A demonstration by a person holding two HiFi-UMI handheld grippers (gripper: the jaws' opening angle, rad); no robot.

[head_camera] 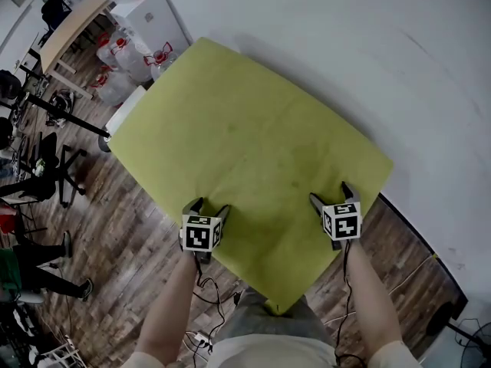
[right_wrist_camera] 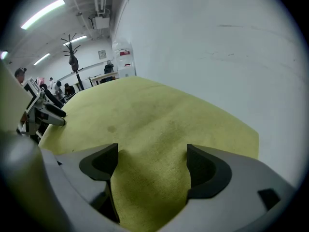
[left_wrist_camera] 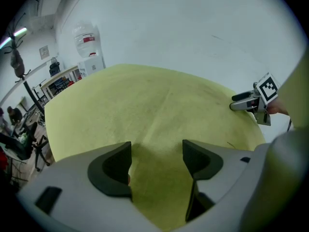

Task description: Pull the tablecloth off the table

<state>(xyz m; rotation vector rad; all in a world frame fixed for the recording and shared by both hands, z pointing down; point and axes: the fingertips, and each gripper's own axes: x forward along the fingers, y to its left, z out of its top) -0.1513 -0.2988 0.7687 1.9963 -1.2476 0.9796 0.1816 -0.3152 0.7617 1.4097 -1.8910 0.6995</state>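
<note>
A yellow-green tablecloth point(head_camera: 245, 144) covers the whole table, with one corner hanging down at the near edge toward me. My left gripper point(head_camera: 209, 207) sits low over the cloth's near-left edge with its jaws apart. In the left gripper view the left gripper point(left_wrist_camera: 157, 158) has flat cloth point(left_wrist_camera: 145, 105) between its dark pads, and the pads do not press on it. My right gripper point(head_camera: 331, 194) stands over the near-right part with its jaws wide apart. The right gripper point(right_wrist_camera: 150, 166) also has only cloth point(right_wrist_camera: 159, 115) between its pads, not pinched. Each gripper shows in the other's view: the right gripper point(left_wrist_camera: 248, 99) and the left gripper point(right_wrist_camera: 44, 112).
A white wall point(head_camera: 345, 44) runs close behind the table's far side. Water jugs point(head_camera: 123, 56), a white dispenser point(head_camera: 149, 10) and a wooden desk point(head_camera: 73, 25) stand at the upper left. Office chairs point(head_camera: 46, 167) and people's legs point(head_camera: 38, 271) fill the left. Cables point(head_camera: 211, 297) lie on the wood floor.
</note>
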